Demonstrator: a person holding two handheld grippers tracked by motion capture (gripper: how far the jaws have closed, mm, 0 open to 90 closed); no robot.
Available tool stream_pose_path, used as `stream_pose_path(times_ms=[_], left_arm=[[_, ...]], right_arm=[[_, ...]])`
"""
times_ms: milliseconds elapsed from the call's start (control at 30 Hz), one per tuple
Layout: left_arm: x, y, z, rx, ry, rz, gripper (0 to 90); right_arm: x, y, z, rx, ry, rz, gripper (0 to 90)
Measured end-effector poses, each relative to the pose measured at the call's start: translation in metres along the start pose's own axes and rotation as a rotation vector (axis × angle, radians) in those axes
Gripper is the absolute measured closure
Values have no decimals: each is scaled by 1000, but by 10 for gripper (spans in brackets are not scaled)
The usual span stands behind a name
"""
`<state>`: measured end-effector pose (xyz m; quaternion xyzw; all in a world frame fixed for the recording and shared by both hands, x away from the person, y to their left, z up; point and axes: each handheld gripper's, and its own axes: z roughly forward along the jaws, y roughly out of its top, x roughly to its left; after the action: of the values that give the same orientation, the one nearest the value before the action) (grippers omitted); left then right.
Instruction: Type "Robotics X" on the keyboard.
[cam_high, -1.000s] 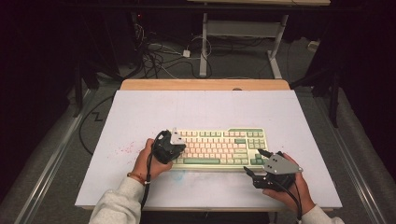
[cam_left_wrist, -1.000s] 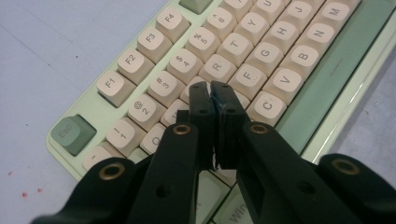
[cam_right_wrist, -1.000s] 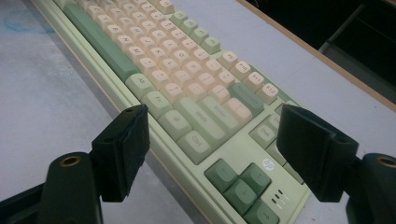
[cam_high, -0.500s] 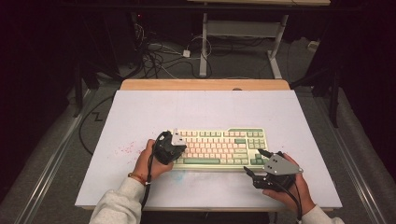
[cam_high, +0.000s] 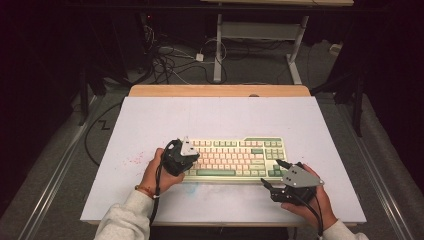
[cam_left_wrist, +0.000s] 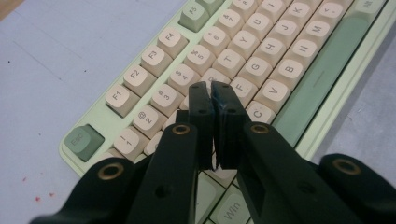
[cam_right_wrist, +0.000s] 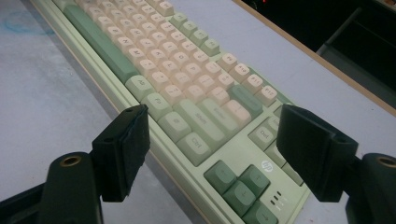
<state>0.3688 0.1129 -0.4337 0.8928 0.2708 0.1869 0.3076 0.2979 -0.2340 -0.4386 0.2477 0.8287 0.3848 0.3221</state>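
Observation:
A pale green keyboard (cam_high: 235, 159) with cream and green keys lies on the white table top (cam_high: 215, 120), near the front. My left gripper (cam_high: 192, 161) hovers over the keyboard's left end. In the left gripper view its jaws are pressed together, and the left gripper (cam_left_wrist: 211, 89) ends above the letter keys (cam_left_wrist: 261, 65) with nothing between its pads. My right gripper (cam_high: 270, 173) sits at the keyboard's front right corner. The right gripper (cam_right_wrist: 215, 122) is wide open, its jaws straddling the Ctrl and arrow keys (cam_right_wrist: 240, 184) from above.
Red specks (cam_high: 134, 159) dot the table left of the keyboard. A faint blue smear (cam_high: 200, 189) marks the front strip. A wooden edge (cam_high: 220, 90) runs along the far side. Cables (cam_high: 170, 62) and a desk frame (cam_high: 260, 35) lie on the floor beyond.

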Motion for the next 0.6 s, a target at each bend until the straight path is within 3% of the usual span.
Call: stream_pose_path(times_ms=[600], left_arm=[[-12, 4, -15, -41, -1, 37, 846]], right_arm=[[0, 0, -1, -1, -1, 0, 264]])
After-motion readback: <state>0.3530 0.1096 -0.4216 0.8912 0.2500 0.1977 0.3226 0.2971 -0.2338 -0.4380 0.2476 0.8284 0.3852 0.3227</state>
